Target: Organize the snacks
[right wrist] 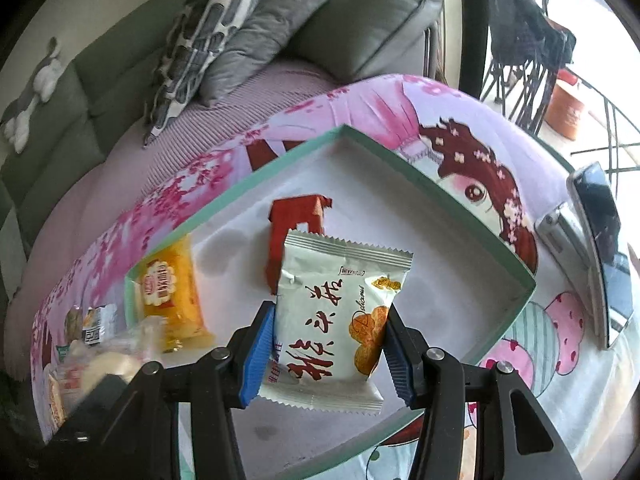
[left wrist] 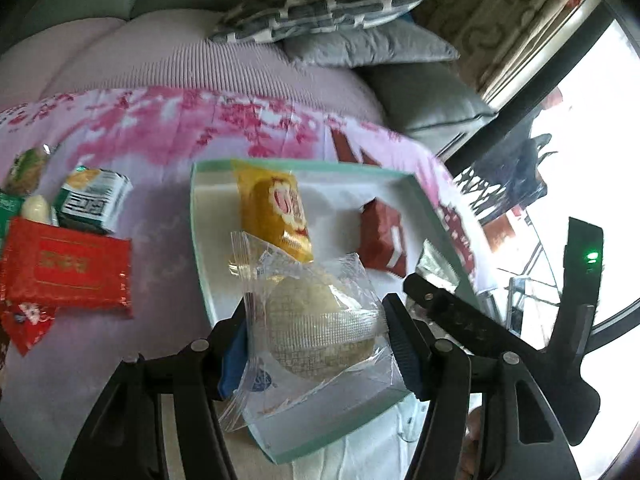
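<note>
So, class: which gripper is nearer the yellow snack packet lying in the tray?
Left. The left gripper hangs just before the yellow snack packet; the right gripper sits further toward the tray's middle.

A shallow, green-rimmed white box [right wrist: 460, 208] on a pink floral blanket holds a yellow cake packet [right wrist: 172, 292] and a red packet [right wrist: 296, 216]. Above it hang a clear-wrapped round pastry [left wrist: 320, 324] and a white biscuit pouch [right wrist: 332, 320]; more snacks, including a red pack [left wrist: 68, 268], lie outside.
</note>
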Available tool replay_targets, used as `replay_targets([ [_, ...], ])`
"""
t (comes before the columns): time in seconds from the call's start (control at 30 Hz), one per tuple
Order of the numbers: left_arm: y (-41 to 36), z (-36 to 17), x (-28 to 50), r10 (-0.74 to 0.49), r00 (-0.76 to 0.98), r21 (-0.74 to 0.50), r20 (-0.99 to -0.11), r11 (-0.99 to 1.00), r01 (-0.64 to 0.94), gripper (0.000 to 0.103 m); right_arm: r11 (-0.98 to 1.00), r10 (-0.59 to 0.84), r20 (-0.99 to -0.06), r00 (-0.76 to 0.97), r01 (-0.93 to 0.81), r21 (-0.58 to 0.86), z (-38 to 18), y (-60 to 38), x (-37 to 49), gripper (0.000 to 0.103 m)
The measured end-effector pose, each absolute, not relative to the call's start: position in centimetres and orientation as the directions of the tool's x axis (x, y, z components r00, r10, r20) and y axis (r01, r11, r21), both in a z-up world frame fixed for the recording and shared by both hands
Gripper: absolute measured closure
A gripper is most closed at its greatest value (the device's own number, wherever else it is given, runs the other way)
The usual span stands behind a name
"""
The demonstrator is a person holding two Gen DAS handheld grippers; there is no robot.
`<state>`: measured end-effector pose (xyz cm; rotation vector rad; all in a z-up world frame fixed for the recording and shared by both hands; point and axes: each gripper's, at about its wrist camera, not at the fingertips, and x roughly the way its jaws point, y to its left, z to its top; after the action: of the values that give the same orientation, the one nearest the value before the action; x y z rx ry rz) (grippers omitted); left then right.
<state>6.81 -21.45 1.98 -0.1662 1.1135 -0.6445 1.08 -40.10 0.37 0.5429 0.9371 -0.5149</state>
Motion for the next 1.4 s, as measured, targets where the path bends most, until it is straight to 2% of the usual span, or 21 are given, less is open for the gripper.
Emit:
replay_targets([
  [0.17,-22.5,-0.2,7.7,-0.566,0.223,-0.460,-0.794,0.798,0.388,0.039,0.732,-0.151,-0.866,0.477,0.642,0.226,-0.7,-41.1,0.9,0.048],
  [0.4,-23.1,-2.3,8.1,-0.527,0.204,-0.435,-0.825,0.823,0.364,0.039,0.715,-0.116,-0.873,0.474,0.650,0.258,-1.5,-41.9,0.8,0.048],
  [0.87,-21.0,-2.3,9.5,-0.500,0.248,-0.431,-0.830,0.856,0.284,0.039,0.714,-0.093,-0.871,0.482,0.642,0.279,-1.6,-42.2,0.6,0.048],
  [1.4,-19.8,-2.1,10.0,-0.476,0.266,-0.415,-0.838,0.873,0.257,0.039,0.727,-0.203,-0.889,0.411,0.671,0.144,-2.5,-42.9,1.3,0.047],
])
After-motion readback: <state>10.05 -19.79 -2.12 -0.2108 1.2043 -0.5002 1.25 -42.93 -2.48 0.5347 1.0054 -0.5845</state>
